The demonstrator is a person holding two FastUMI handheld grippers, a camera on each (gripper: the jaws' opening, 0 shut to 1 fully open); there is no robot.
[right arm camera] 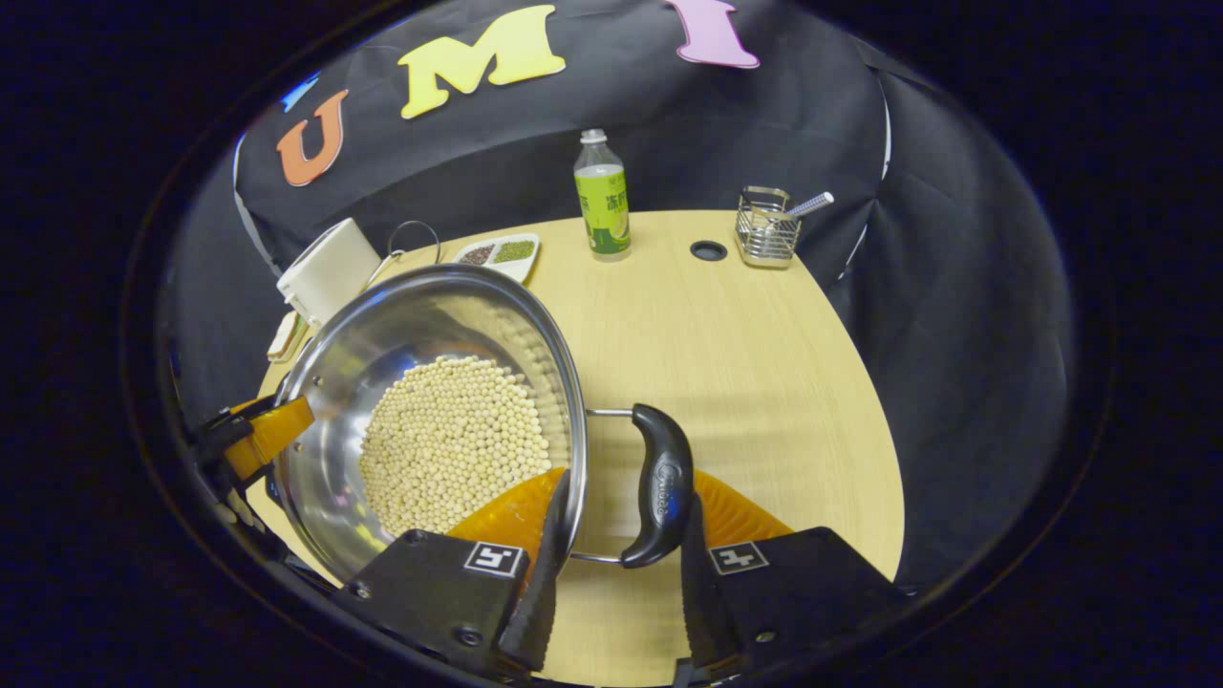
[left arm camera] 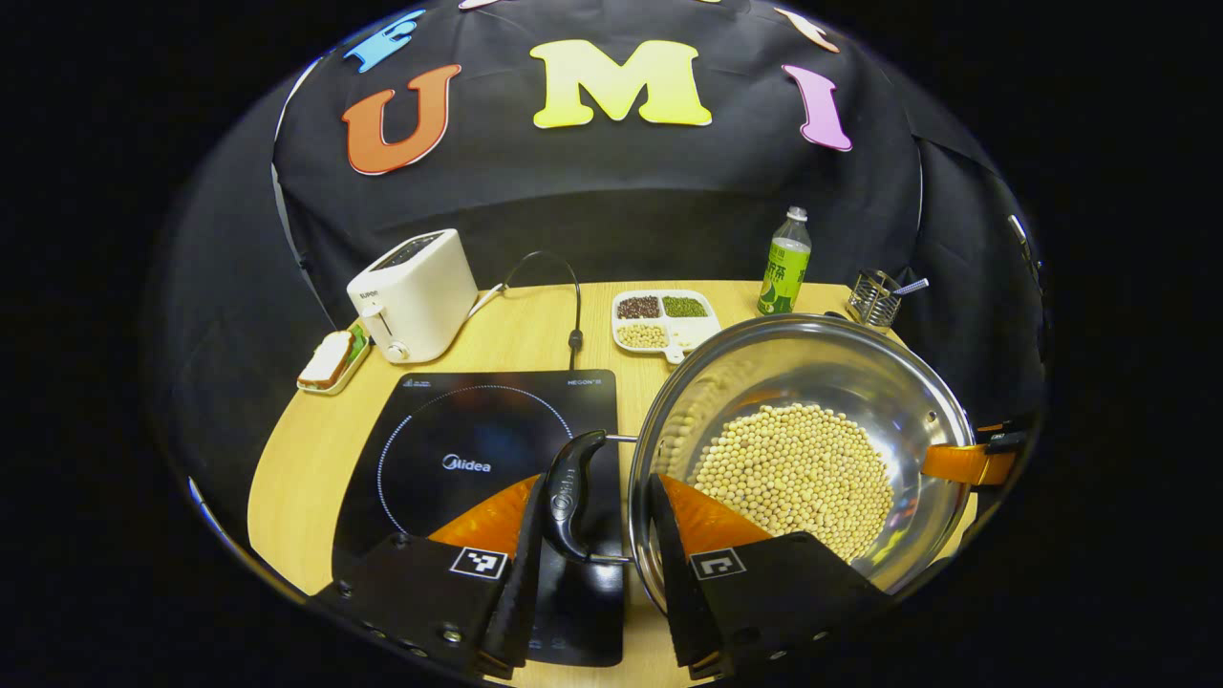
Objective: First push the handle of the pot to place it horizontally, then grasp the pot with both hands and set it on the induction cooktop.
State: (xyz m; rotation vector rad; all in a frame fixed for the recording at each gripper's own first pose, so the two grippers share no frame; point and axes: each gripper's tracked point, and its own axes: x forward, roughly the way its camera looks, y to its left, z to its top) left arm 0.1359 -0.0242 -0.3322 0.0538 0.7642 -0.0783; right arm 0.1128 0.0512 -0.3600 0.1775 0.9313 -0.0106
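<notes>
Bare tabletop [right arm camera: 764, 363] lies open right of the pot [right arm camera: 382, 363]; toaster [left arm camera: 416, 291], bean tray [left arm camera: 664, 320] and bottle [left arm camera: 785, 263] crowd the cooktop's [left arm camera: 478, 459] far side

- pot [left arm camera: 889, 382], right of centre in the left gripper view: polished metal, mirror-bright inside
- beans [left arm camera: 791, 465] in it: matt, smooth, pale
- handle [left arm camera: 570, 494], lower centre: glossy dark plastic on thin metal wire
- cooktop [left arm camera: 459, 449], lower left: glossy black glass
- table [right arm camera: 726, 334], centre of the right gripper view: smooth pale wood-grain, low sheen
- toaster [left arm camera: 413, 294], upper left: smooth white plastic, slight gloss
- bottle [right arm camera: 602, 196], top centre: clear plastic
- rack [right arm camera: 766, 229], upper right: shiny metal wire
- wall [left arm camera: 611, 191], top: matt black cloth
</notes>
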